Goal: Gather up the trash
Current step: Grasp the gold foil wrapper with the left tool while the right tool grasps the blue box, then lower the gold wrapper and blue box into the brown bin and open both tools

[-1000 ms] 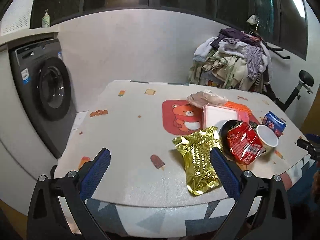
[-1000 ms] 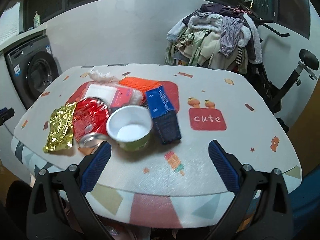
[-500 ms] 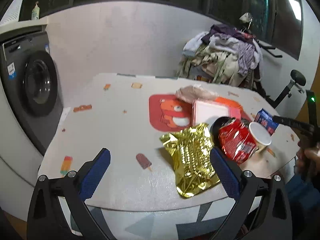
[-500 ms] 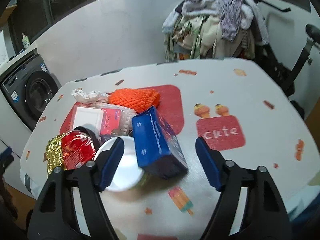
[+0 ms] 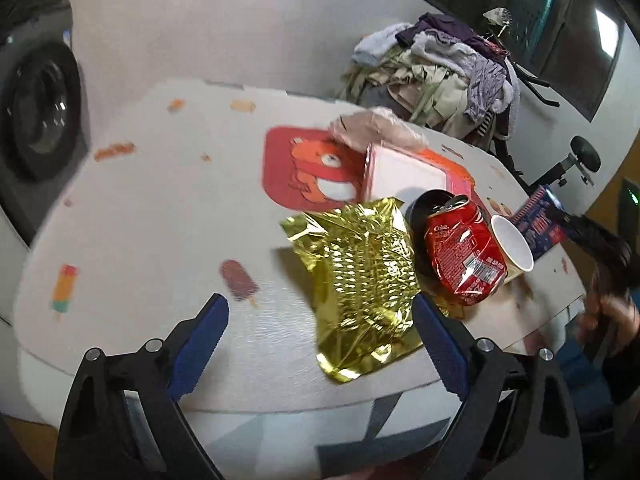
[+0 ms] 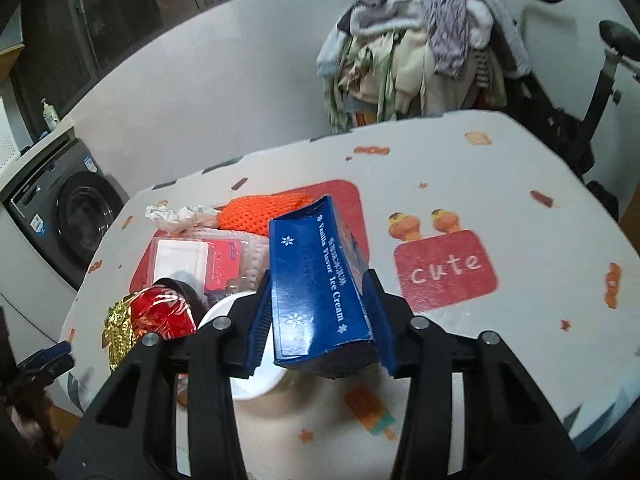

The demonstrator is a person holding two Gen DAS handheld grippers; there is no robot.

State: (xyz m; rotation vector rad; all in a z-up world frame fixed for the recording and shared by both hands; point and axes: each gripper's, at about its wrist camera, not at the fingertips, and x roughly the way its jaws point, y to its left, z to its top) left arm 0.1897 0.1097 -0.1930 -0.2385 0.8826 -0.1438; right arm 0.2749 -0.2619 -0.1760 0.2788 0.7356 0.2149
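Clamping the blue ice cream box (image 6: 316, 280), the right gripper (image 6: 320, 304) has closed since a moment ago; the left gripper (image 5: 320, 344) stays spread near the gold foil wrapper (image 5: 360, 276).

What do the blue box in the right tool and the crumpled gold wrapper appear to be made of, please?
Blue box: probably printed glossy cardboard, with crisp folded edges and a sheen on its faces. Gold wrapper: seemingly metallised foil or film, mirror-bright with sharp creases.

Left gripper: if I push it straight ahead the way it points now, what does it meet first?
Probably the gold foil wrapper: it lies just ahead of the open left gripper, toward its right finger. Depth is hard to judge.
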